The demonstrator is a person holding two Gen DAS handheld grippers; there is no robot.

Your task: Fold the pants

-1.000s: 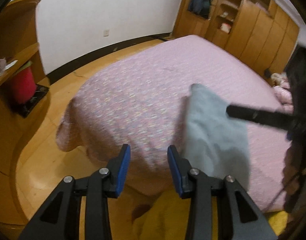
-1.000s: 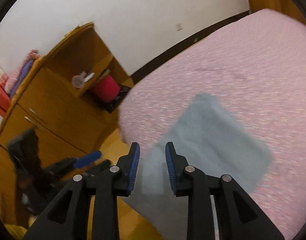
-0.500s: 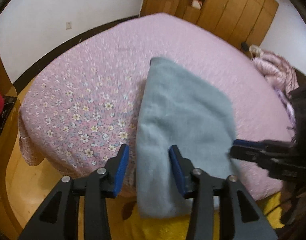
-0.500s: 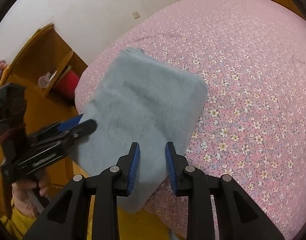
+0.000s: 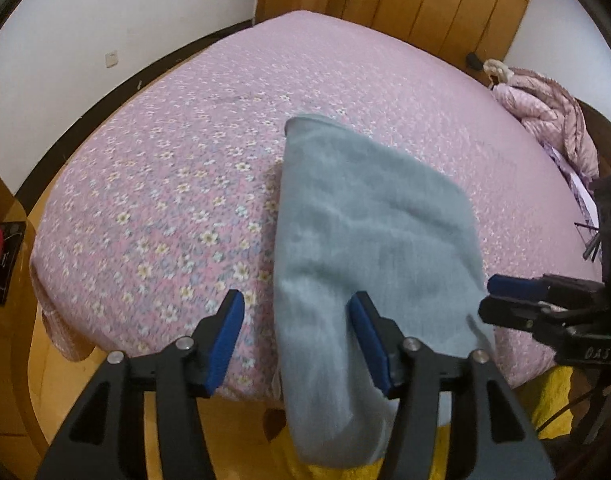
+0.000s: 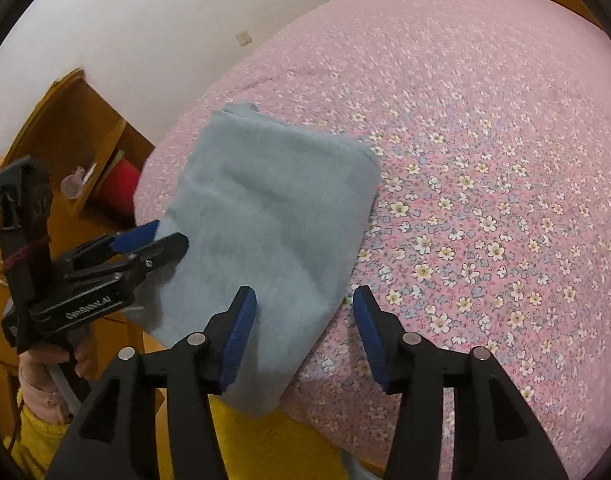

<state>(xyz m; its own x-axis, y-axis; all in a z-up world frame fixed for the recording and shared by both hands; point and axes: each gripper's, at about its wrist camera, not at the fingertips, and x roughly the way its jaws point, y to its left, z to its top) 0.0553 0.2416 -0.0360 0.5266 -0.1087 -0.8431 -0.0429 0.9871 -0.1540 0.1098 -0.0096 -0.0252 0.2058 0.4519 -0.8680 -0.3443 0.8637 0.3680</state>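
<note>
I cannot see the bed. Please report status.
Both grippers, left and right, opening, gripping nothing. Grey pants lie folded, overhanging bed edge. Nothing in the way.

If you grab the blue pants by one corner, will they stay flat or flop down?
Probably flop: the pants already droop limply over the bed edge. They look soft and fuzzy, so likely easy to pinch, not slippery. Being folded thick, layers may slide apart when lifted.

The room is bright with soft, even light. A small dark shadow sits on the bed (image 5: 225, 128) beside the blue pants (image 5: 365, 220). The flowers look smeared and blurry far away. Everything bends round at the edges, and the corners go black.
</note>
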